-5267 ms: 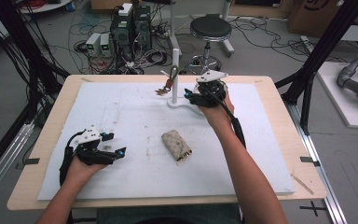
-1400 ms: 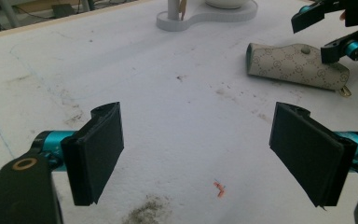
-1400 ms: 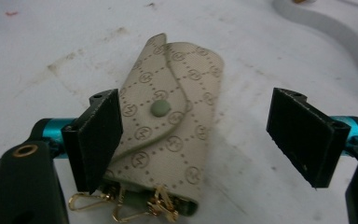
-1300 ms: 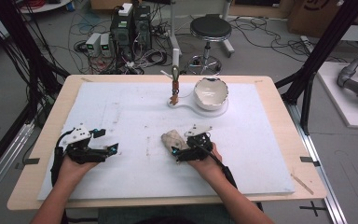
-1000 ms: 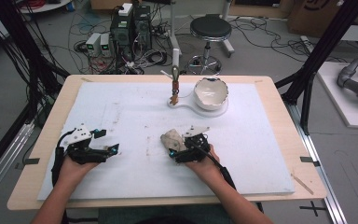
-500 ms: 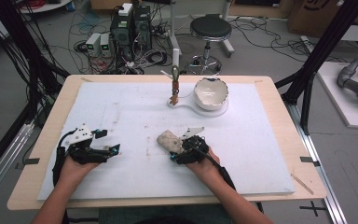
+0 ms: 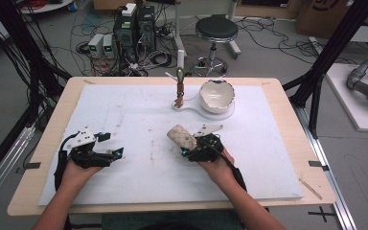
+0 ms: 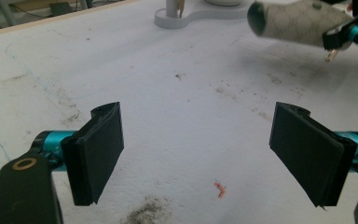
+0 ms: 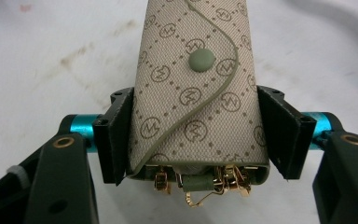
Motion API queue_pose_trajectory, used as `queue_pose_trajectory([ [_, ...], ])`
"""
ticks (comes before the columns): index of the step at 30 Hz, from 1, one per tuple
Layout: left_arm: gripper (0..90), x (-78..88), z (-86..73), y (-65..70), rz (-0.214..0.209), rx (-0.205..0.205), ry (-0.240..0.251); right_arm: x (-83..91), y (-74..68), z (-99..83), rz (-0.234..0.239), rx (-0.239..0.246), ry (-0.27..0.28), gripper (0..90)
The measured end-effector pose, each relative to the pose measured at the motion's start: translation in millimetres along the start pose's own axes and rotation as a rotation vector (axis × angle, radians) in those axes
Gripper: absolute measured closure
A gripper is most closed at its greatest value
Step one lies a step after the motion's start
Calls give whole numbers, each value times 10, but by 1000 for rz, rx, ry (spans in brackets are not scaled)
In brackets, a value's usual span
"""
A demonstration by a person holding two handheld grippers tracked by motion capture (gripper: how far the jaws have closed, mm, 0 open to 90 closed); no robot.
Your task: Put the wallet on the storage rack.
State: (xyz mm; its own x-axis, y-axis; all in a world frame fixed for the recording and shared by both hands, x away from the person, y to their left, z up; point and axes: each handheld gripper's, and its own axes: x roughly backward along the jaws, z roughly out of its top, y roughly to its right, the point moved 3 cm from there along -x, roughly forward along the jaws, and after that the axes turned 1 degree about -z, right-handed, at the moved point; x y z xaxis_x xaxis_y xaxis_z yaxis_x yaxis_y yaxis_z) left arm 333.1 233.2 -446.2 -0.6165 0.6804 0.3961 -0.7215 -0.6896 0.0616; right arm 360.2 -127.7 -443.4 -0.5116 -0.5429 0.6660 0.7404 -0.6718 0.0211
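We see a white bowl [image 7: 216, 95] at the far side of the desk [image 7: 287, 124]; we cannot tell what it holds. Just beside it stands a small stand [image 7: 180, 91]. Our right gripper [image 7: 197, 149] has just closed its fingers [image 9: 116, 135] on the patterned key pouch [image 7: 181, 137], lifted clear of the desk. Our left gripper [image 7: 106, 152] rests well apart, fingers [image 8: 95, 151] wide open with nothing between them.

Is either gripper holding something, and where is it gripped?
The right gripper clamps the patterned key pouch across its wide end with the gold hooks. The left gripper holds nothing.
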Motion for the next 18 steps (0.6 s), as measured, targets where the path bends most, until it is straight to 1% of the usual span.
queue_pose_trajectory([
  [2,176,3,1,2,-2,-3,2,97,84,44,-20,-1,29,337],
  [8,176,1,5,-1,-1,4,11,346,352,152,-65,-41,99,337],
  [9,176,1,5,-1,-1,4,11,346,352,152,-65,-41,99,337],
  [10,176,-4,3,-8,-3,7,9,433,462,199,-89,-59,128,337],
  [12,176,-15,0,-8,-3,10,12,516,585,256,-115,-74,158,337],
  [15,176,-20,1,0,-8,10,10,597,751,340,-150,-87,182,337],
  [16,176,-22,2,1,-11,8,11,616,787,364,-154,-96,185,337],
  [17,176,-22,2,1,-11,8,11,616,787,364,-154,-96,185,337],
  [18,176,-31,2,0,-10,6,11,657,908,439,-178,-97,191,337],
])
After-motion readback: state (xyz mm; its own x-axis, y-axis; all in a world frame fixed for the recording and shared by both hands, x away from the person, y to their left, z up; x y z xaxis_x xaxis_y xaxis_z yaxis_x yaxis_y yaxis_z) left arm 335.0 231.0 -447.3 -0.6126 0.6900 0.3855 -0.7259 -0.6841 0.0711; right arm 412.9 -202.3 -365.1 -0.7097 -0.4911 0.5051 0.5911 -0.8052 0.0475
